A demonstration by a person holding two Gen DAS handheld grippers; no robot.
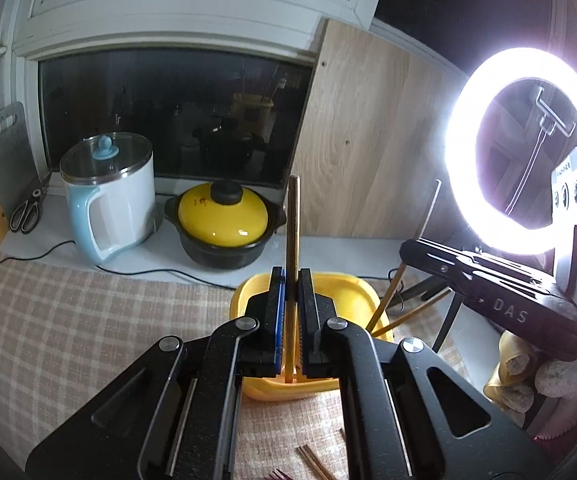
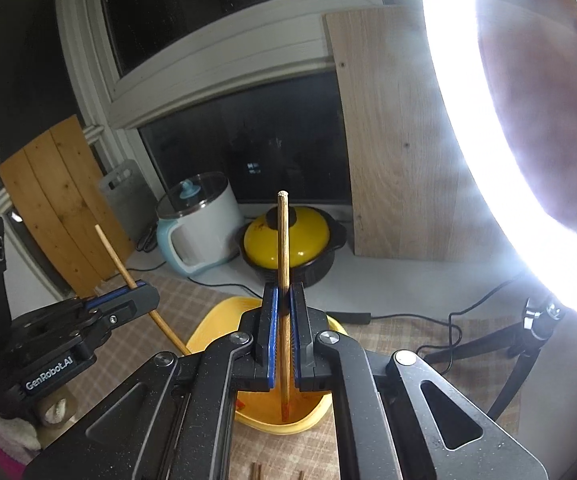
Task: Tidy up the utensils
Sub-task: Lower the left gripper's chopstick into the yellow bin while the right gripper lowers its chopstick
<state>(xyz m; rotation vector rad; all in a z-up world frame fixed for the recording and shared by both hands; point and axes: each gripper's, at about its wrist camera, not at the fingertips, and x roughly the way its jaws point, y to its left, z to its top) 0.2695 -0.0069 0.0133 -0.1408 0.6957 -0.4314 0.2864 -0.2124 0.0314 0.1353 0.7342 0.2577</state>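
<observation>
My left gripper (image 1: 291, 276) is shut on a wooden chopstick (image 1: 292, 224) that stands upright, its lower end inside the yellow utensil holder (image 1: 362, 292). My right gripper (image 2: 283, 292) is shut on another wooden chopstick (image 2: 283, 240), also upright with its lower end in the same yellow holder (image 2: 216, 320). The left gripper (image 2: 128, 300) with its chopstick (image 2: 114, 252) shows at the left of the right wrist view. The right gripper body (image 1: 488, 288) shows at the right of the left wrist view. More chopsticks (image 1: 392, 300) lean in the holder.
A white and blue kettle (image 1: 108, 196) and a yellow-lidded black pot (image 1: 222, 226) stand at the back by the window. Scissors (image 1: 28, 212) lie far left. A bright ring light (image 1: 528, 144) on a tripod stands right. Loose chopsticks (image 1: 314, 460) lie on the checked cloth (image 1: 88, 320).
</observation>
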